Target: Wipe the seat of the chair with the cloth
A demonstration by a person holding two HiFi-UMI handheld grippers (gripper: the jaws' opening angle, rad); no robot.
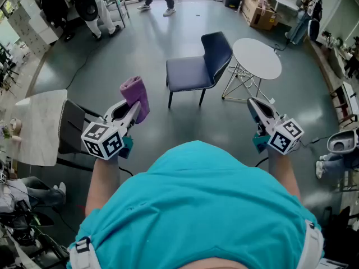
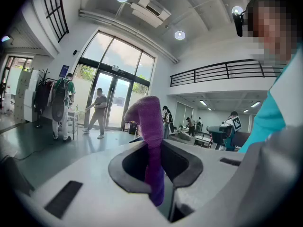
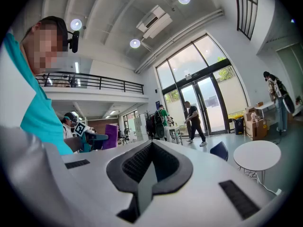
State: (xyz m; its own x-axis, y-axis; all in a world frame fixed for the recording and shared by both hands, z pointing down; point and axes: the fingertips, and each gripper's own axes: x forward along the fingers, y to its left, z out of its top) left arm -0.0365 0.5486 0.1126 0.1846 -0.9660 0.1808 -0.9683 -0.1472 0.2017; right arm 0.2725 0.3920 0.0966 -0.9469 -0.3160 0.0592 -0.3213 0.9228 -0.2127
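Observation:
A dark blue chair (image 1: 196, 70) stands on the grey floor ahead of me, its seat bare and its back toward the round table. My left gripper (image 1: 132, 110) is shut on a purple cloth (image 1: 136, 96), which sticks up beyond the jaws, well short of the chair. In the left gripper view the purple cloth (image 2: 150, 141) runs up between the closed jaws. My right gripper (image 1: 255, 106) is shut with nothing in it and hangs to the right of the chair. The chair's back (image 3: 220, 150) peeks over the right gripper's body.
A white round table (image 1: 257, 58) on wire legs stands right of the chair. A marble-topped table (image 1: 39, 125) with a black chair (image 1: 72, 129) is at my left. People stand near the glass doors (image 2: 99, 111). Cardboard boxes (image 1: 261, 10) sit at the far right.

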